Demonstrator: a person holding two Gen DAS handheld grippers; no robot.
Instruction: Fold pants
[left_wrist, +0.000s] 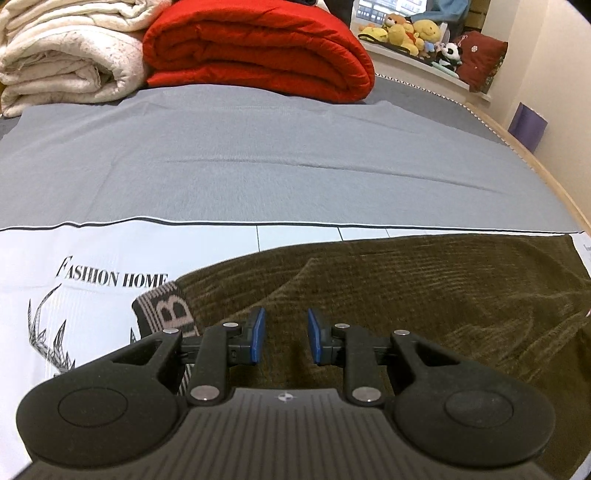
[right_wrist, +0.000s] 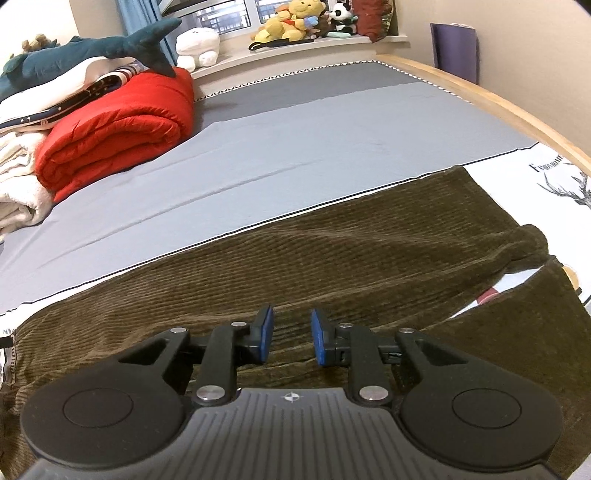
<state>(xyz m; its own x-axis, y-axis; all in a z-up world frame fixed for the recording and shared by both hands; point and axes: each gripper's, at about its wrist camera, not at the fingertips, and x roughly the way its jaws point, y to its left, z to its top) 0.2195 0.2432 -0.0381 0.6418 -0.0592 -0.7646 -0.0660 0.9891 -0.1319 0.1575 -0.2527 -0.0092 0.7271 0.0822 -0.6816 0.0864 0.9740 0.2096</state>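
Olive-brown corduroy pants (left_wrist: 406, 288) lie flat on a white printed sheet (left_wrist: 92, 258) on the bed. Their patterned waistband (left_wrist: 166, 314) shows at the left of the left wrist view. My left gripper (left_wrist: 284, 325) hovers just over the cloth beside that waistband, its blue pads a small gap apart with nothing between them. In the right wrist view the pants (right_wrist: 332, 251) stretch to the right, where the two legs part. My right gripper (right_wrist: 291, 325) is above the near leg, pads likewise narrowly apart and empty.
A grey sheet (left_wrist: 277, 162) covers the bed beyond the pants. A folded red quilt (left_wrist: 258, 48) and a cream blanket (left_wrist: 62, 62) are stacked at the far side. Plush toys (right_wrist: 291, 22) line the window sill. The wooden bed edge (right_wrist: 480, 92) runs along the right.
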